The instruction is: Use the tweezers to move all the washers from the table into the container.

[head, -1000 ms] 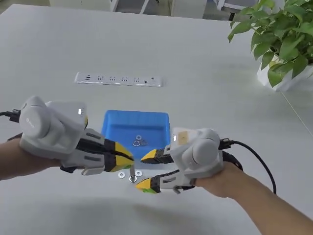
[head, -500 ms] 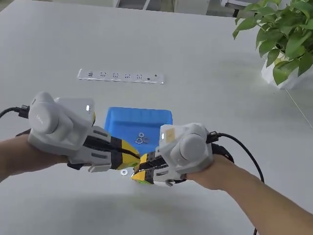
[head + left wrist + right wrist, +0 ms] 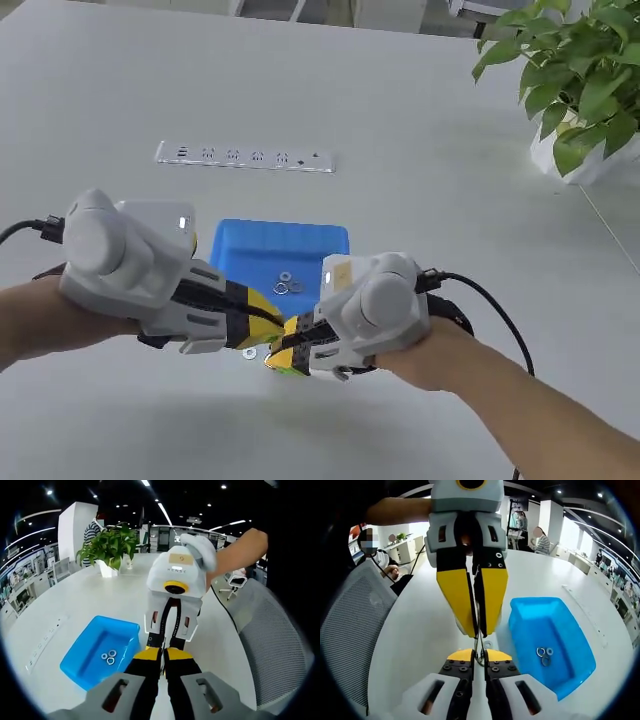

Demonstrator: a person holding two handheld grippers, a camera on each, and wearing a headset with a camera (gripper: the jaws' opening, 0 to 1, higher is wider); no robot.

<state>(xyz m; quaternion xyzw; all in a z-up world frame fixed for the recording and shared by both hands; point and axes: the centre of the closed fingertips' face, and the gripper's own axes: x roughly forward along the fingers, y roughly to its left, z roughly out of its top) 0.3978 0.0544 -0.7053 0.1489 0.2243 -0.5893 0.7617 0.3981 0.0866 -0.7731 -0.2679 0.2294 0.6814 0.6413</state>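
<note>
Judging the washers (image 3: pixel 250 352) to be light, thin, hard and slippery metal rings lying flat on the bench (image 3: pixel 430 150), we thought the tweezers (image 3: pixel 478 630) should pinch 1 across its band with a tip through the hole, since a flat ring offers little edge and would skate away. 1 loose washer lay just beside the near wall of the blue container (image 3: pixel 245 250), below the meeting jaws, and 3 more sat inside it. The left gripper (image 3: pixel 277 320) had its jaws closed on the tweezers' upper part. The right gripper (image 3: pixel 282 358) had its jaws squeezed onto the thin legs lower down. The right gripper view gave us those metal legs running between the yellow jaws, a detail too fine to make out from the head view. The head view, in turn, placed the loose washer against the container's wall.
</note>
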